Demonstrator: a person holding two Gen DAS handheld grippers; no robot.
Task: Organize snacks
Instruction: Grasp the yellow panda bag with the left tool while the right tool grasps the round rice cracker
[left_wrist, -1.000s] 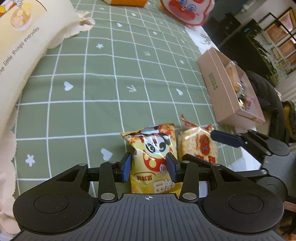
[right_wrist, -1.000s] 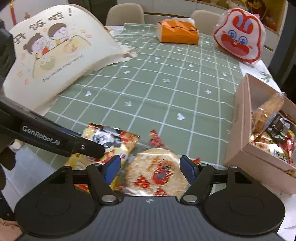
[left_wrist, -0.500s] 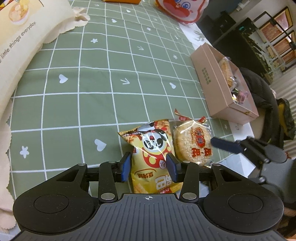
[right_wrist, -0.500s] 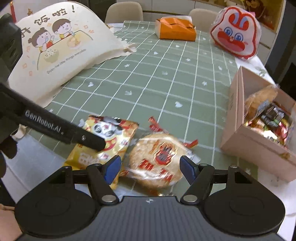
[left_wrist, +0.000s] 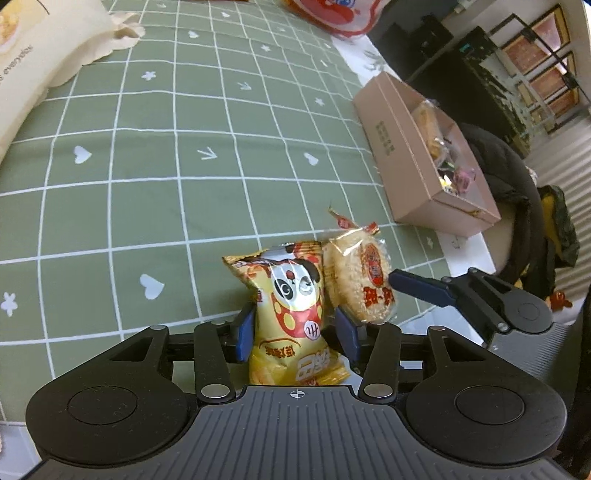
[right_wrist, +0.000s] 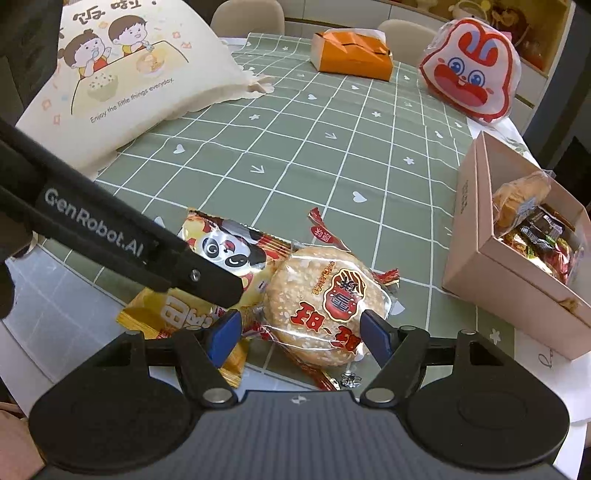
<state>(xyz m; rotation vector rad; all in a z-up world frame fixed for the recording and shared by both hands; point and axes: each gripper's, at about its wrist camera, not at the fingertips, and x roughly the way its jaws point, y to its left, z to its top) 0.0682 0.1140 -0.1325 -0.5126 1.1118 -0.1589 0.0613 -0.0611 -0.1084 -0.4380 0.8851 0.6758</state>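
A yellow panda snack packet (left_wrist: 291, 295) lies at the near edge of the green checked tablecloth (left_wrist: 147, 206). It sits between the fingers of my left gripper (left_wrist: 295, 325), whose jaws are opening, with gaps at both pads. Right beside it lies a round rice cracker in clear wrap (right_wrist: 325, 295). My right gripper (right_wrist: 301, 328) straddles the cracker's near half, open, its left pad well off the wrapper. The panda packet (right_wrist: 221, 247) is partly covered there by a left gripper finger (right_wrist: 199, 277). A pink cardboard box (right_wrist: 465, 240) holding several snacks stands to the right.
A cream printed cushion (right_wrist: 122, 81) fills the left side of the table. An orange box (right_wrist: 351, 51) and a red rabbit bag (right_wrist: 469, 70) stand at the far end. The table's near edge runs just under both grippers. A dark chair (left_wrist: 517, 192) stands behind the pink box.
My left gripper's jaws have spread a little around the panda packet. Both views have shifted slightly; the cracker now sits higher in the right wrist view. Neither snack has left the table.
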